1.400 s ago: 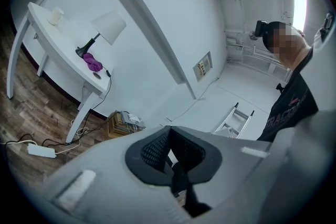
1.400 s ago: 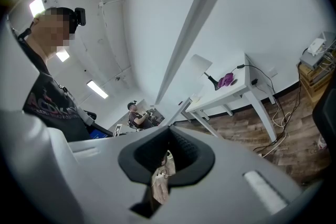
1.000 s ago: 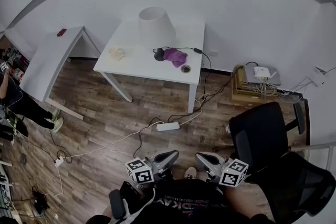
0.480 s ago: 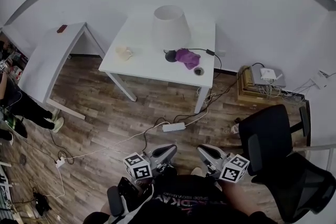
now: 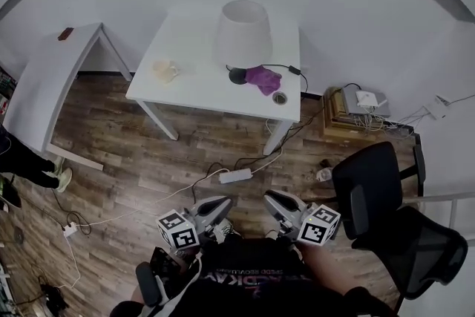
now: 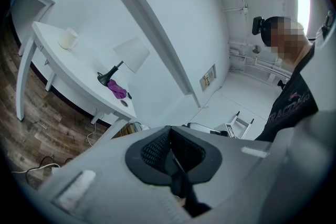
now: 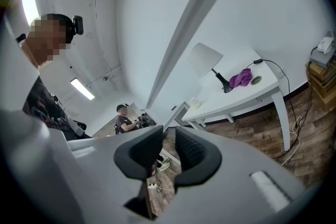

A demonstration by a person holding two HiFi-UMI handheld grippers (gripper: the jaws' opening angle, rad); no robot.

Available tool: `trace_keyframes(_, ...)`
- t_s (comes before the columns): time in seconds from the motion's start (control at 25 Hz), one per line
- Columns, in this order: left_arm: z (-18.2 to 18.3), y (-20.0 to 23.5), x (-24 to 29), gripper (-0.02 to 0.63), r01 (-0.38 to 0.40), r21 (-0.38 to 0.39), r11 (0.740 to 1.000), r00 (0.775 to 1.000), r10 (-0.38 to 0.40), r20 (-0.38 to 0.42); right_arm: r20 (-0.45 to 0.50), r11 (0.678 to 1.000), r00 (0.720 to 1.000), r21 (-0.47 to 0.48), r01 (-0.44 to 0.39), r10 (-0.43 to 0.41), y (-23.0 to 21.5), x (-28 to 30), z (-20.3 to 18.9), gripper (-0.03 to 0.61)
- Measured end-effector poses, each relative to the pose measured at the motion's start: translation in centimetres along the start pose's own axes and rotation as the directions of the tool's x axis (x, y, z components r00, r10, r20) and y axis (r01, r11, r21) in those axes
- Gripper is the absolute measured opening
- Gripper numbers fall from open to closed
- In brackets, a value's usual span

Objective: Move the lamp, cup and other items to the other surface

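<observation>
A white-shaded lamp [image 5: 241, 30] stands on the white table [image 5: 193, 89] across the room, its black base [image 5: 237, 76] beside a purple cloth [image 5: 263, 78]. On the same table are a small round item [image 5: 279, 97] and a pale cup [image 5: 165, 70]. My left gripper [image 5: 219, 202] and right gripper [image 5: 271, 198] are held low, near the person's body and far from the table. The left gripper [image 6: 169, 147] is shut and empty. The right gripper [image 7: 169, 149] has just been opening and has nothing between its jaws. The lamp [image 7: 206, 59] and cloth [image 7: 241, 77] lie far ahead.
A second white table [image 5: 52, 78] stands at the left with a small red item [image 5: 65, 33] on it. A power strip [image 5: 235, 176] and cables cross the wood floor. Black office chairs [image 5: 371, 189] stand to the right, and stacked boxes [image 5: 356, 115] stand by the wall. A person [image 5: 22, 159] is at the left edge.
The head view has shifted as the person moves. Both grippers sit higher and a little further left in it. The things on the table have kept their places.
</observation>
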State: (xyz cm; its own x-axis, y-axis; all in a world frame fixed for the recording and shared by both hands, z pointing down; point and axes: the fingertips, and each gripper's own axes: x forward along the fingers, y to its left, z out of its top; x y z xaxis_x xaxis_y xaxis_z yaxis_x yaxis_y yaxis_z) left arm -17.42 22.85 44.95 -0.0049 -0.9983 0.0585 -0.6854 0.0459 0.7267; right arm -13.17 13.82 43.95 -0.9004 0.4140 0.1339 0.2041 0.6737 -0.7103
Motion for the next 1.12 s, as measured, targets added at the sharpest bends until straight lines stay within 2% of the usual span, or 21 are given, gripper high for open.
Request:
trace_keyframes(0.32, 1.2, 2.2, -2.2, -0.002, -0.019, -0.017, 1.000, 1.000, 0.019, 0.006, 0.008, 0.999, 0.999, -0.028, 0.039, -0.039, -0.5, 3.4, 1.3, 0.110)
trace_keyframes(0.52, 1.5, 3.6, -2.6, -0.002, -0.048, -0.038, 0.998, 0.998, 0.049, 0.047, -0.015, 0.994, 0.996, -0.064, 0.087, -0.088, -4.1, 4.3, 2.8, 0.123)
trace_keyframes(0.72, 3.7, 4.7, -2.7, -0.002, -0.130, -0.034, 0.991, 0.985, 0.133, 0.109, -0.040, 0.979, 0.989, -0.157, 0.133, -0.141, -8.6, 6.7, 6.8, 0.155)
trace_keyframes(0.84, 5.6, 5.1, -2.3, -0.002, -0.182, -0.019, 0.983, 0.969, 0.183, 0.164, -0.072, 0.953, 0.976, -0.243, 0.183, -0.206, -12.7, 8.5, 9.9, 0.176)
trace_keyframes(0.92, 6.4, 5.6, -2.0, -0.002, -0.215, -0.016, 0.977, 0.957, 0.214, 0.194, -0.091, 0.922, 0.961, -0.319, 0.219, -0.260, -15.8, 9.6, 12.1, 0.184)
trace_keyframes(1.12, 7.1, 6.8, -1.9, -0.002, -0.291, -0.054, 0.955, 0.920, 0.295, 0.259, -0.148, 0.857, 0.916, -0.434, 0.278, -0.372, -23.8, 13.4, 16.4, 0.207)
